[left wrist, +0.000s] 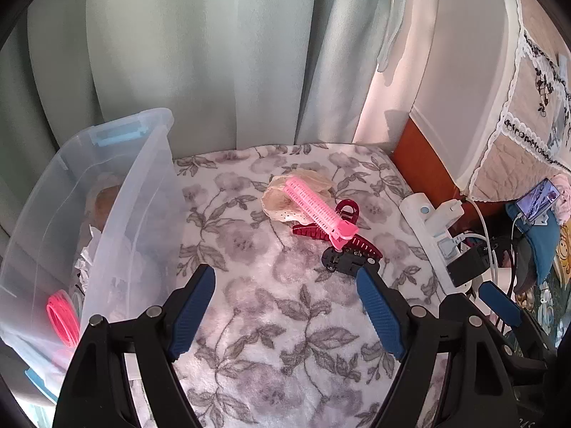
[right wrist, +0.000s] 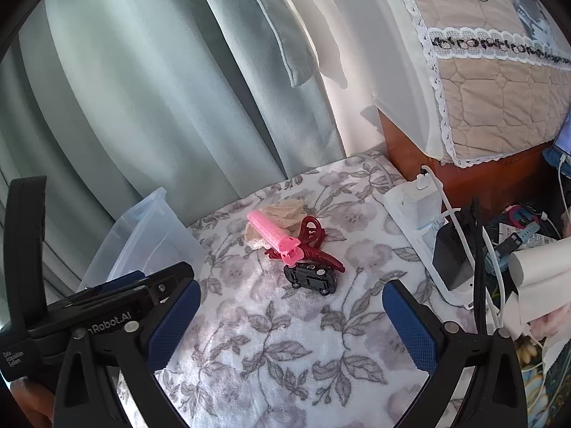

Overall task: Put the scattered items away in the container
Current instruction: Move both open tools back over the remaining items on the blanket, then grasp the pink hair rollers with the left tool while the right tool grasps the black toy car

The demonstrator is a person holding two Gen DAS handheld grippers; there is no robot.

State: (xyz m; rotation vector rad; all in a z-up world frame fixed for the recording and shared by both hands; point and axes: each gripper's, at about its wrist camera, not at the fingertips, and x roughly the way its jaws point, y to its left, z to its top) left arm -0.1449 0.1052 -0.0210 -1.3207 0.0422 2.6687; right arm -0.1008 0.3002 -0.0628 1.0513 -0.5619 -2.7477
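Pink ridged plastic hair-roller clip [left wrist: 317, 210]: long axis far-left to near-right, ahead of both wide-open, empty jaws; right gripper [right wrist: 292, 324] nearer than left gripper [left wrist: 285, 306].

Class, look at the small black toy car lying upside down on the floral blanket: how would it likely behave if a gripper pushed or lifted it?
The toy car looks rigid plastic, so probably stiff and light. Wheels up, it likely slides rather than rolls. The plush blanket may drag on it.
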